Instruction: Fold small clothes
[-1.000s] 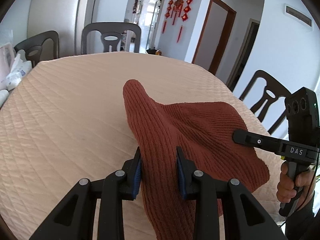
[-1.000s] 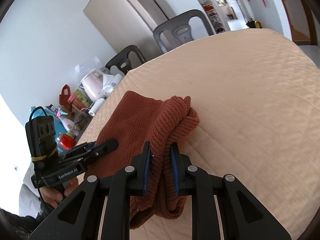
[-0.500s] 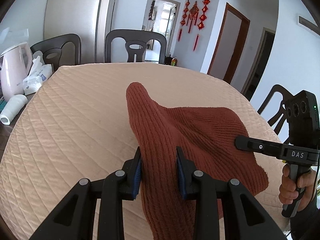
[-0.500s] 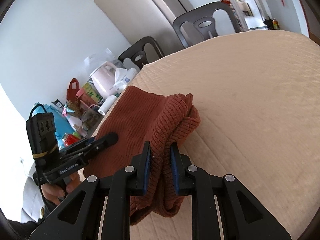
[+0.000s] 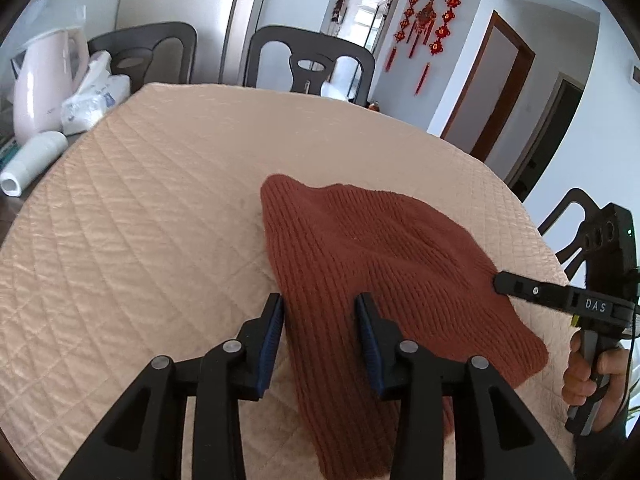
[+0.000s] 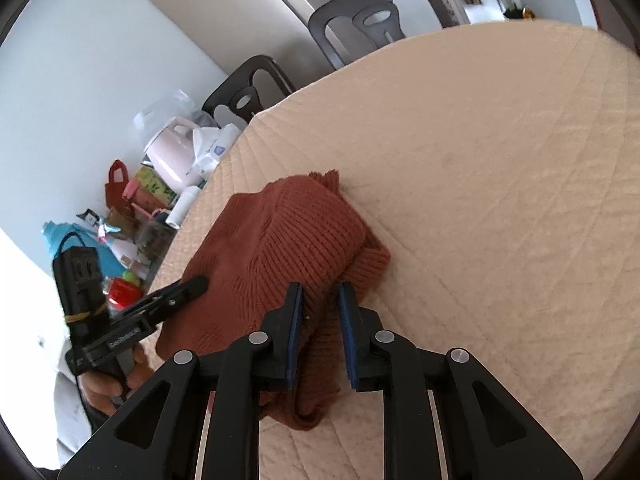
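Rust-brown ribbed knit garment (image 5: pixel 376 268), small, lies on the round table under a peach quilted cloth (image 5: pixel 132 216), near the edge closest to the person, one layer already doubled over another. Step in hand looks like laying down a fold: both near corners carried over and set on the cloth. Left gripper (image 5: pixel 320 320) has the knit's near-left edge between its blue pads, and its jaws are opening, so the hold there is letting go. Right gripper (image 6: pixel 320 312) is clamped on the bunched near-right edge, pads pressing the fabric. Next move, my guess: right jaws must release too, both tools back clear without dragging the top layer, then pick the next edge for a second fold or press it flat. Counts: one garment, two grippers, one table, three dark chairs visible in the left view, one pale pink kettle (image 5: pixel 44 84), one white roll lying beside it (image 5: pixel 32 160). Clutter beyond the table edge in the right view is too jumbled to count.
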Motion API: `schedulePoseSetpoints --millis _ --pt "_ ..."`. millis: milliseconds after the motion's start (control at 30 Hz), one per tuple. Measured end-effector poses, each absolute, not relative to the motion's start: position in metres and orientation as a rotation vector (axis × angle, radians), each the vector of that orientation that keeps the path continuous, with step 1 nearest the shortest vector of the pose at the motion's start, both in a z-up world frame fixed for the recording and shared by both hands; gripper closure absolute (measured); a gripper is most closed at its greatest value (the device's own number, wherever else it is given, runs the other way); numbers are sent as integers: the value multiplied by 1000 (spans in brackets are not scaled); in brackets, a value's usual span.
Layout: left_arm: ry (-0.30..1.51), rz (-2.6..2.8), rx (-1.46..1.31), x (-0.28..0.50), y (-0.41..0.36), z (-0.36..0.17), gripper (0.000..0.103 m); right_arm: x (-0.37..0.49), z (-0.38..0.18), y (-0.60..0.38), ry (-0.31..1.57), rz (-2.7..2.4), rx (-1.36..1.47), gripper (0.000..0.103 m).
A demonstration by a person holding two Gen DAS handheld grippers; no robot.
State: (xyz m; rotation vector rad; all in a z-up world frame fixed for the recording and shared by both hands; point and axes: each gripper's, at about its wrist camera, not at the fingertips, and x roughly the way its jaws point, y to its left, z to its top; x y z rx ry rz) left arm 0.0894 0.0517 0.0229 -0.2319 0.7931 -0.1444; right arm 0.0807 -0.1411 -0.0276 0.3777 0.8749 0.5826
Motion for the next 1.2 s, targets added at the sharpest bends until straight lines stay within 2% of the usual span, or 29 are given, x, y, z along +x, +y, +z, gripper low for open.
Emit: schedulePoseSetpoints --millis 233,400,800,833,933,1200 --pt "743 -132 -191 56 44 40 62 47 6 -126 788 630 242 84" --pt "757 -107 -140 45 31 31 62 35 -13 -102 839 624 79 84" --pt "783 -58 -95 38 27 29 62 24 -12 -108 825 598 64 84" --pt "784 -54 -90 34 27 29 62 20 -11 -107 819 590 45 83" --pt "784 -37 -69 24 27 29 61 8 -10 -105 805 557 -14 71" --pt "856 19 -21 13 27 8 58 -8 -30 -103 840 496 -120 71"
